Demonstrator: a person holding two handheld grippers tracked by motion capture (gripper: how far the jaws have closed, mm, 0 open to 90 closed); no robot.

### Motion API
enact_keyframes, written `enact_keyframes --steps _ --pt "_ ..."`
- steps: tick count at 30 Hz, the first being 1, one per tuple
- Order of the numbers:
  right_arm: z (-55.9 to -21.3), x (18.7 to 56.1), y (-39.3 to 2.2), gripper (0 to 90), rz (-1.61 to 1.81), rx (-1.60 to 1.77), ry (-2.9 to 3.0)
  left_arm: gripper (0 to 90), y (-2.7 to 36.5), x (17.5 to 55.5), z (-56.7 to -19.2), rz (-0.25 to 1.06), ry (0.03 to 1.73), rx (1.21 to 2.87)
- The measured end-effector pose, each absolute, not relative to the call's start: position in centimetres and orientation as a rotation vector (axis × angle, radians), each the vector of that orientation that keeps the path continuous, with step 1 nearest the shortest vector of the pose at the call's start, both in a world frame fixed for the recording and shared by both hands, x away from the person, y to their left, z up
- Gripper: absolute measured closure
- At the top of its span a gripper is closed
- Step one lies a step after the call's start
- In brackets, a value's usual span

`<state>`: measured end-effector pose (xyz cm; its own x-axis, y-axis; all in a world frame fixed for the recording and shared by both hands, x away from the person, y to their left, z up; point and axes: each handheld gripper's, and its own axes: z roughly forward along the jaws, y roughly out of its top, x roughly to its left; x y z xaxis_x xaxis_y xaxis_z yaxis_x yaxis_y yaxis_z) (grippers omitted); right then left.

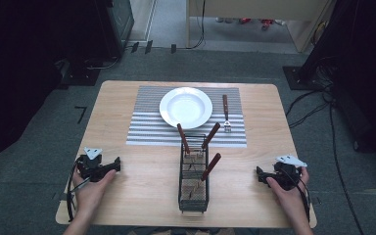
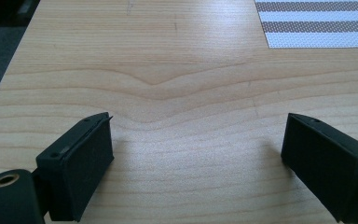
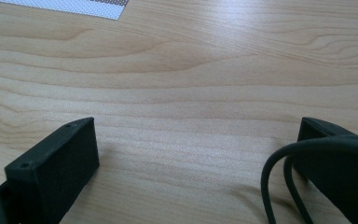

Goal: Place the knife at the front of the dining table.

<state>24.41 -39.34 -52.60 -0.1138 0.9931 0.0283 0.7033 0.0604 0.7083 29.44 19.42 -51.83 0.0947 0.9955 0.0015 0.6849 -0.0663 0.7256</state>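
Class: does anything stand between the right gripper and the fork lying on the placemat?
Nothing visible does. The right gripper rests on bare table, and the fork lies ahead on the striped placemat; the wire caddy stands off to its left.

table (image 1: 142, 196): pale matt wood | plate (image 1: 185, 107): glossy white | basket (image 1: 193, 182): black wire | claws: matt black

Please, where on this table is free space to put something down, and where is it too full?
Bare wood lies between the left gripper and the wire caddy, and between the caddy and the right gripper. It is crowded on the striped mat, around the plate and fork.
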Motion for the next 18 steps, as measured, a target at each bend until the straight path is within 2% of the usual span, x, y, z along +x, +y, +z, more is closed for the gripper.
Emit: enact_keyframes --steps 6,9,11,16,18 --pt "-52.6 24.4 -39.4 0.0 0.81 1.68 1.879 9.5 19.6 29.5 -51.5 0.691 1.676 1.82" --pt "-52.6 24.4 -39.4 0.0 0.808 1.683 1.878 13.7 19.7 29.5 -51.3 0.68 1.692 1.79" --pt "-52.6 24.4 -39.4 0.0 0.808 1.683 1.878 13.7 19.5 29.3 -50.8 0.638 1.657 1.772" --pt "-52.6 24.4 -39.4 0.0 0.808 1.683 1.878 13.8 17.0 28.4 -48.4 0.679 1.516 1.816" --pt "-52.6 24.5 -39.3 0.0 0.807 1.687 1.87 13.8 15.3 28.0 -46.7 0.633 1.425 1.817"
